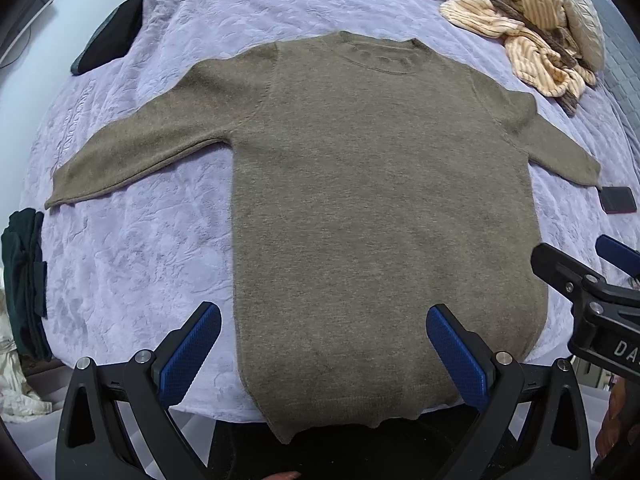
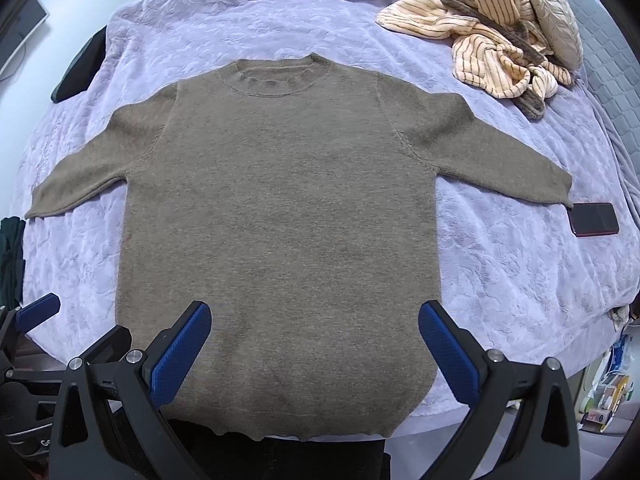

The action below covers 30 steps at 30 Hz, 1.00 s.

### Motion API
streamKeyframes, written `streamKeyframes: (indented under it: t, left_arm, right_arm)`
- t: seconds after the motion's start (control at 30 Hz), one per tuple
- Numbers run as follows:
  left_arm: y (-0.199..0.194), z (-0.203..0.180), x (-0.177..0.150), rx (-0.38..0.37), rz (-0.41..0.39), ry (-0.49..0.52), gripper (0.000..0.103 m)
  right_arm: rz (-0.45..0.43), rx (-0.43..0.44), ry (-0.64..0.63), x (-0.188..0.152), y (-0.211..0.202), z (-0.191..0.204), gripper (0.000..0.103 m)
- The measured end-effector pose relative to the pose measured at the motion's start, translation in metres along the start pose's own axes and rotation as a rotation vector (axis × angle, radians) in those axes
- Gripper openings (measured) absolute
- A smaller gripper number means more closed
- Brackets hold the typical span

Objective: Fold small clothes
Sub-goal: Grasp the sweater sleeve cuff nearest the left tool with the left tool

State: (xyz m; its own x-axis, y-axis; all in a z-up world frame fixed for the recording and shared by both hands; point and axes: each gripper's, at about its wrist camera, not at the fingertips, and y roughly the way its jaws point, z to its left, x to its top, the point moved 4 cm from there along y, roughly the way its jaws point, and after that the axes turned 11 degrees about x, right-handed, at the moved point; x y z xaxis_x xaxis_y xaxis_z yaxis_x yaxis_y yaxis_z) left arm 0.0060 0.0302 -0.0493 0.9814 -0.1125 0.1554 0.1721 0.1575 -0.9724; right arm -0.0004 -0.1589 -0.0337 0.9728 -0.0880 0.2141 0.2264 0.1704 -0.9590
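Grippers [image 1: 324, 354] wide over sweater [image 1: 380, 208]; phone [image 2: 595, 219] beside sleeve.

Dark folded clothes [image 1: 24, 280] are cut off at the frame edge.

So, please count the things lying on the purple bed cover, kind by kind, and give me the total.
Brown sweater, spread flat: 1
Striped cream garment, crumpled: 1
Phone: 1
Pale cushion: 1
Dark item at the far left edge, kind unclear: 1
Total: 5
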Motion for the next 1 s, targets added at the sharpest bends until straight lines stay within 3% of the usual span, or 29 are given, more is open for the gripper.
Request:
streamKeyframes:
  t: [0.53, 0.7, 0.87, 1.0]
  left_arm:
    - [0.035, 0.071, -0.001, -0.041, 0.053, -0.165, 0.103]
    - [0.058, 0.100, 0.001, -0.116, 0.077, -0.215, 0.103]
    - [0.081, 0.160, 0.014, -0.194, 0.043, -0.334, 0.103]
    - [0.103, 0.238, 0.035, -0.277, -0.039, -0.522, 0.103]
  right_arm:
    - [0.059, 0.011, -0.108, 0.011, 0.026, 0.062, 0.103]
    - [0.093, 0.020, -0.164, 0.014, 0.041, 0.093, 0.103]
    - [0.123, 0.023, -0.225, 0.017, 0.056, 0.128, 0.103]
    - [0.147, 0.032, -0.262, 0.017, 0.069, 0.150, 0.103]
